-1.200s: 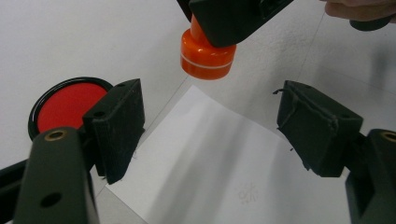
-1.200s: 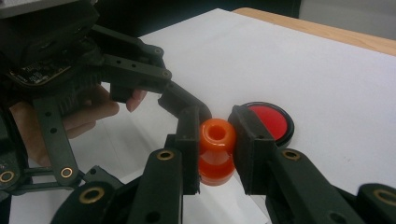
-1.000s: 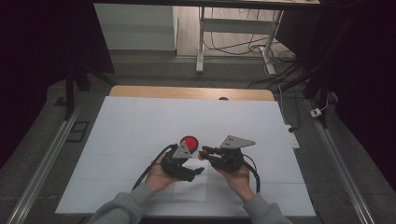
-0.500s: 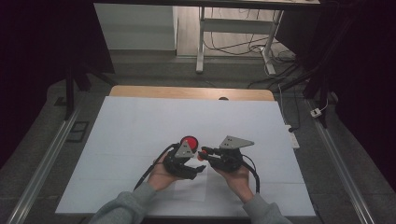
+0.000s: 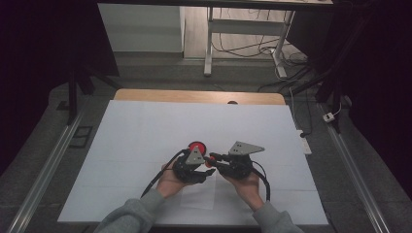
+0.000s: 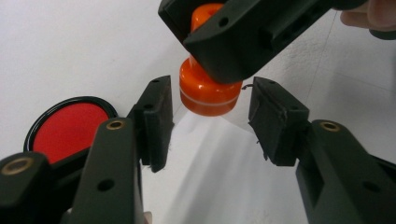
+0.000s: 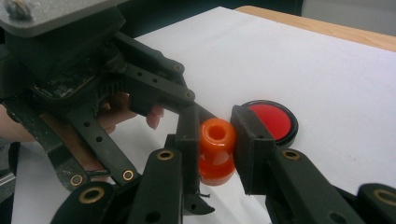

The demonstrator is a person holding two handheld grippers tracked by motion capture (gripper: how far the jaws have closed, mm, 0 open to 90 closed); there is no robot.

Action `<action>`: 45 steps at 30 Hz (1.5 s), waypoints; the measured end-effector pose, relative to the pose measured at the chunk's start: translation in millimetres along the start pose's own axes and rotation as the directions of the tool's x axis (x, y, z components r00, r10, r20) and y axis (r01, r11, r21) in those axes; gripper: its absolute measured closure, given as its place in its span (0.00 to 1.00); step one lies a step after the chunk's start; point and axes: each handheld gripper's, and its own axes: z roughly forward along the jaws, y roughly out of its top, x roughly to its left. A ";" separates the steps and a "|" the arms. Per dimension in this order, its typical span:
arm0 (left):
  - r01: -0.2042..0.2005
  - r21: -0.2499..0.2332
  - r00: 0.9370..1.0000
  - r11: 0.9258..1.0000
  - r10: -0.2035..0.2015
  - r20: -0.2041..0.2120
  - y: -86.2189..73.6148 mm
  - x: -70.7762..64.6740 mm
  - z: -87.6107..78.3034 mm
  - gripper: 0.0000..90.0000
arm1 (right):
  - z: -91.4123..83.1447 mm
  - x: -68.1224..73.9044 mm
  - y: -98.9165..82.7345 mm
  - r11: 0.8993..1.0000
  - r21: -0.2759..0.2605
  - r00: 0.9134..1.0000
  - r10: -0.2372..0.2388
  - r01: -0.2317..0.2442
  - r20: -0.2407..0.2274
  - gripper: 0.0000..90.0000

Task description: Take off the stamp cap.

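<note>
An orange stamp [image 7: 217, 140] with a round knob hangs just above the table, and my right gripper [image 7: 215, 130] is shut on its knob. My left gripper [image 6: 210, 91] faces it from the other side. Its jaws have just been closing, and they now stand on either side of the stamp's wide base [image 6: 208, 95] with a small gap at each pad [image 6: 156, 116]. In the high view both grippers meet at the stamp [image 5: 209, 161] near the front middle of the table. A round red ink pad [image 5: 197, 146] lies just behind them.
A large white sheet [image 5: 145, 131] covers the tabletop, with a wooden edge [image 5: 194, 96] at the back. A smaller piece of paper [image 5: 199, 194] lies under the hands. The person's grey sleeves [image 5: 131, 218] come in from the bottom.
My left gripper's jaws have narrowed around the stamp's base. Both hands have stayed in place, and the right gripper keeps its hold.
</note>
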 end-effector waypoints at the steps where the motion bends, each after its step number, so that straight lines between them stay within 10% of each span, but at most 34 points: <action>1: -0.001 -0.001 1.000 1.000 0.001 -0.001 0.0 0.0 -0.1 0.57 | 0.2 0.1 -0.1 1.000 0.000 1.000 0.000 0.000 0.000 0.80; 45: -0.027 0.012 0.999 1.000 0.027 -0.023 -0.7 -0.9 1.5 0.71 | 0.0 -0.2 -1.6 1.000 -0.010 1.000 0.012 -0.012 0.000 0.80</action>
